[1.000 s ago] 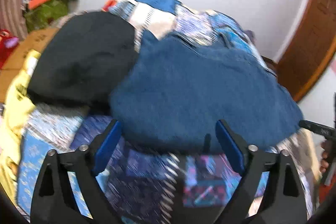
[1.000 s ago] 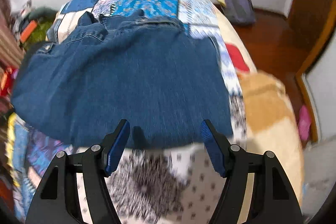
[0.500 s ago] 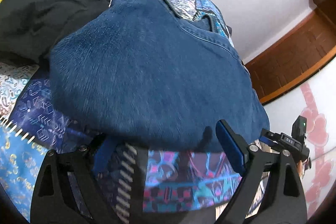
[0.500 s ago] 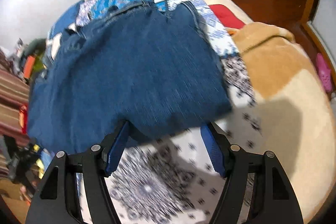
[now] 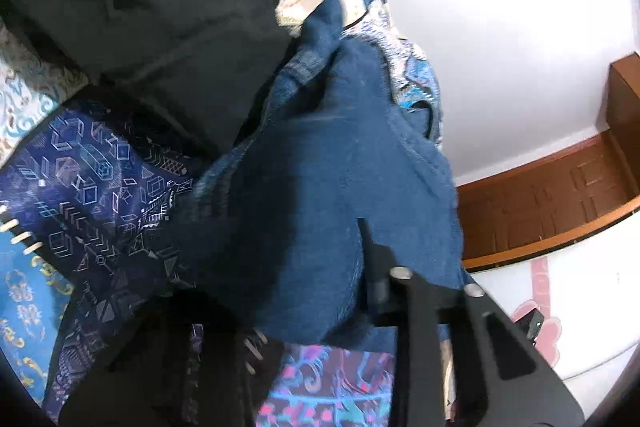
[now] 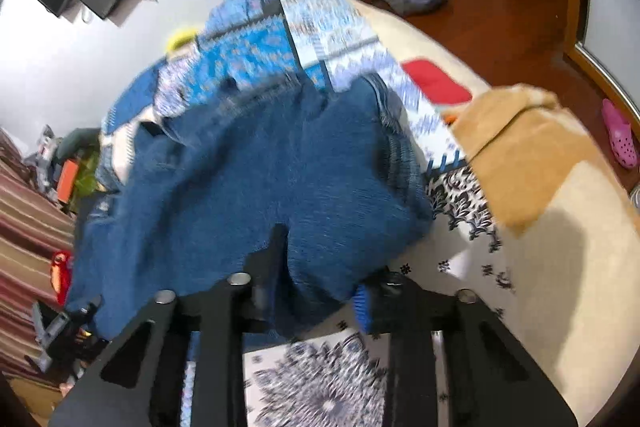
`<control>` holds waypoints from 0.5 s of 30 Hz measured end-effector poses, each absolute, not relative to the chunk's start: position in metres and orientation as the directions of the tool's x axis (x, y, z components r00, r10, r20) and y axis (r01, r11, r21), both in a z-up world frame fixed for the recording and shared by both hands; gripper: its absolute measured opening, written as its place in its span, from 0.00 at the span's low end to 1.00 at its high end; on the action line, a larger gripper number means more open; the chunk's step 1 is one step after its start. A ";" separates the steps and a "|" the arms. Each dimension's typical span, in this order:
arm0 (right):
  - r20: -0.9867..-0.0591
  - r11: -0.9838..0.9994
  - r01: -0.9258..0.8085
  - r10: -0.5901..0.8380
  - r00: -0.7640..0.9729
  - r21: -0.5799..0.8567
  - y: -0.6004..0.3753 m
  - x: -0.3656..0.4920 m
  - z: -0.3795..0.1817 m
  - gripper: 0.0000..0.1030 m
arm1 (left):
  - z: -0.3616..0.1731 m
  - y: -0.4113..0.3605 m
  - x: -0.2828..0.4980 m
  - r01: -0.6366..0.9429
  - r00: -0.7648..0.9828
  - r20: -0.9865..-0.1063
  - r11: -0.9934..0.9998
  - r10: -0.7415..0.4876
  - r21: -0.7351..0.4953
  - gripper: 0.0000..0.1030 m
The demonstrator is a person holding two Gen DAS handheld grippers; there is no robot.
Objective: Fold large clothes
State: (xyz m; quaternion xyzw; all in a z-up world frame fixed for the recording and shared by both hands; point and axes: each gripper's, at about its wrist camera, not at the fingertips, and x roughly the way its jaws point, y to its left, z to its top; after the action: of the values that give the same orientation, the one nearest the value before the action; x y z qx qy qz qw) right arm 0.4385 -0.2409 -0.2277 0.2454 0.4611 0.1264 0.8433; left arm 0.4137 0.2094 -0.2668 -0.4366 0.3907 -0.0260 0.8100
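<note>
Chg: both hand-held grippers, wide 0.5 s ago, now pinch near hem of dark-blue denim garment [image 6: 256, 183] & lift it off patchwork-quilt bed [image 5: 92, 187] | left hand-held gripper [image 5: 280, 291] + right hand-held gripper [image 6: 308, 287] clamped on denim | fold starting, prob.

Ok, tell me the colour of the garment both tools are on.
Blue denim, clearest in the right wrist view.

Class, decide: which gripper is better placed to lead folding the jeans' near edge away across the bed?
Probably right. The right gripper visibly pinches the jeans with patterned bedspread beyond; the left gripper has one finger hidden and a black garment crowding its side.
</note>
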 end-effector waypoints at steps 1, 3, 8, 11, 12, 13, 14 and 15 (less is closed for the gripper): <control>-0.708 0.846 0.001 0.445 0.549 0.532 -0.243 0.433 -0.217 0.22 | -0.257 0.206 0.410 -0.287 0.699 -0.611 0.638 -0.371 -0.715 0.24; -0.706 0.861 -0.026 0.433 0.560 0.507 -0.241 0.423 -0.201 0.21 | -0.237 0.194 0.407 -0.262 0.706 -0.620 0.687 -0.343 -0.678 0.23; -0.711 0.901 -0.119 0.405 0.575 0.417 -0.231 0.385 -0.169 0.21 | -0.181 0.162 0.372 -0.151 0.732 -0.611 0.803 -0.302 -0.577 0.22; -0.725 0.900 -0.154 0.422 0.544 0.409 -0.233 0.357 -0.166 0.21 | -0.164 0.157 0.340 -0.117 0.735 -0.611 0.833 -0.294 -0.541 0.22; -0.732 0.897 -0.161 0.431 0.527 0.412 -0.235 0.347 -0.170 0.21 | -0.163 0.160 0.328 -0.119 0.729 -0.618 0.834 -0.294 -0.538 0.22; -0.738 0.894 -0.163 0.439 0.512 0.418 -0.237 0.339 -0.174 0.21 | -0.165 0.162 0.320 -0.126 0.720 -0.628 0.834 -0.296 -0.537 0.22; -0.746 0.891 -0.163 0.446 0.495 0.424 -0.239 0.330 -0.181 0.21 | -0.170 0.166 0.314 -0.132 0.709 -0.637 0.832 -0.301 -0.540 0.22; -0.755 0.889 -0.161 0.450 0.477 0.428 -0.241 0.323 -0.188 0.21 | -0.177 0.171 0.303 -0.147 0.696 -0.649 0.824 -0.306 -0.547 0.22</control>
State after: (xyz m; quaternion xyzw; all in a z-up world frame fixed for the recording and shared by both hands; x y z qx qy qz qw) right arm 0.3232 -0.2405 -0.1883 0.1510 0.4785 0.1808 0.8459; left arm 0.3028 0.1708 -0.1766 -0.2932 0.3871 -0.0455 0.8730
